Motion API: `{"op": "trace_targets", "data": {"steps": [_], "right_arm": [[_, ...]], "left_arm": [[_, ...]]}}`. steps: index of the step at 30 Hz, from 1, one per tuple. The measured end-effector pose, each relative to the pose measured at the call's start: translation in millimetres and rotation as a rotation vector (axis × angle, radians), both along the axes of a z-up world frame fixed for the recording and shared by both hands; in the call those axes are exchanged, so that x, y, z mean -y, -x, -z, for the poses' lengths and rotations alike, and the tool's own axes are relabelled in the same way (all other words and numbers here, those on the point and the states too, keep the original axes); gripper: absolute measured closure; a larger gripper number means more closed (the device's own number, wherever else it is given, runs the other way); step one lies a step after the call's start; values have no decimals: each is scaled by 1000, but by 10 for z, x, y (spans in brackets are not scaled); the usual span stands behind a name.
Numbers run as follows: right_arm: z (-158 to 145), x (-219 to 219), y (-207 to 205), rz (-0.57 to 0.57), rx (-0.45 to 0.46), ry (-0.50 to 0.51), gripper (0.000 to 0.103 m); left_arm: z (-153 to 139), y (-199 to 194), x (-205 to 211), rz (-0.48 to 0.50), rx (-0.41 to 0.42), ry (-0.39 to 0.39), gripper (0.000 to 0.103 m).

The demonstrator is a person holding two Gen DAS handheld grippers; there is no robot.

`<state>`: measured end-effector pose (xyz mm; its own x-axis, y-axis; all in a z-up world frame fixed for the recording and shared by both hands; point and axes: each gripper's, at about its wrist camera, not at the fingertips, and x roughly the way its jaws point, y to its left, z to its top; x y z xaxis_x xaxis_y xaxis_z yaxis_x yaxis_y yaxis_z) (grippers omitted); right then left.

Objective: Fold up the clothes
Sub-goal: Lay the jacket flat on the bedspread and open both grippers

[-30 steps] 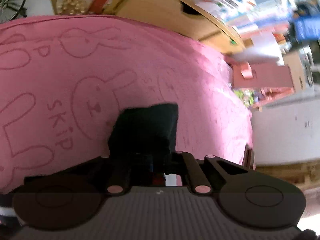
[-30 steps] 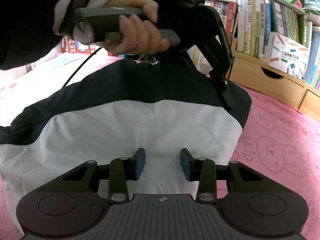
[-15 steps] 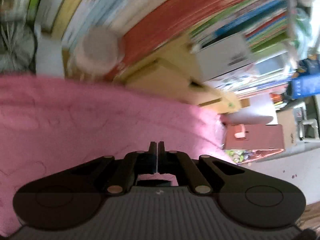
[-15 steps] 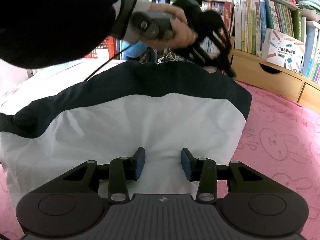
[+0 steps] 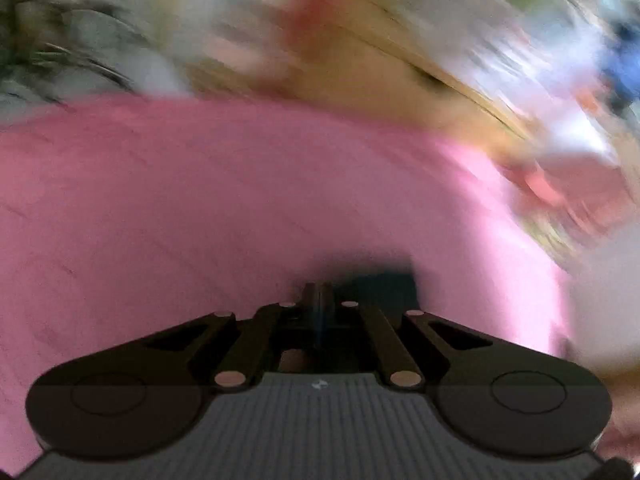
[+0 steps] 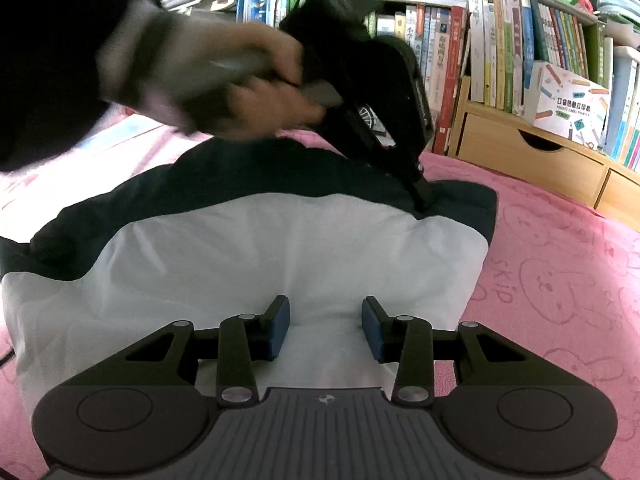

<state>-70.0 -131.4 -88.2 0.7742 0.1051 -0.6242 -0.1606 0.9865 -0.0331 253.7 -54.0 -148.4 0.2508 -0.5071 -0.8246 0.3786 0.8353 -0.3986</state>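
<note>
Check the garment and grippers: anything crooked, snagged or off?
Nothing stands out. The navy-and-white garment lies fairly flat on the pink blanket. The left gripper, shut, has its tips down at the navy band; the right gripper is open over the white part.

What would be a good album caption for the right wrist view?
Right tool open over a navy-and-white garment on pink bedding; left tool shut, tip on its navy band.

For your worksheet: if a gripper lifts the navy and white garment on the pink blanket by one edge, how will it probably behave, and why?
The garment would probably droop rather than hold its shape: it lies flat with soft creases. It looks thin, so likely light. Pushed by the left gripper at its navy edge, it would probably bunch on the fuzzy pink blanket rather than slide.
</note>
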Motion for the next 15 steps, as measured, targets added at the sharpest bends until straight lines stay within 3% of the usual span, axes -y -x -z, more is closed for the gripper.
{"op": "trace_targets", "data": {"steps": [2,4,5,9,13,14,15], "right_arm": [[1,4,4,0,-2,-1,62],[-9,17,-7,-4,-9,-5,61],[-17,26,-16,-6,-14,-5,58],[-189,97,-64,-18,-35,-11,38],[-446,224,-122,-20,20,-61,38],[-488,265,-214,-33,20,-85,42],[-504,265,-335,-69,15,-92,54]], "left_arm": [[-118,-76,-45,-53,15,-23,103],[-392,65,-95,2,89,-21,101],[-572,237,-110,51,152,-44,101],[-1094,1156,-240,195,327,-136,80],[-1146,1854,-454,222,404,-309,59],[-1113,1982,-523,207,399,-357,57],[-1063,2083,-622,184,382,-392,57]]}}
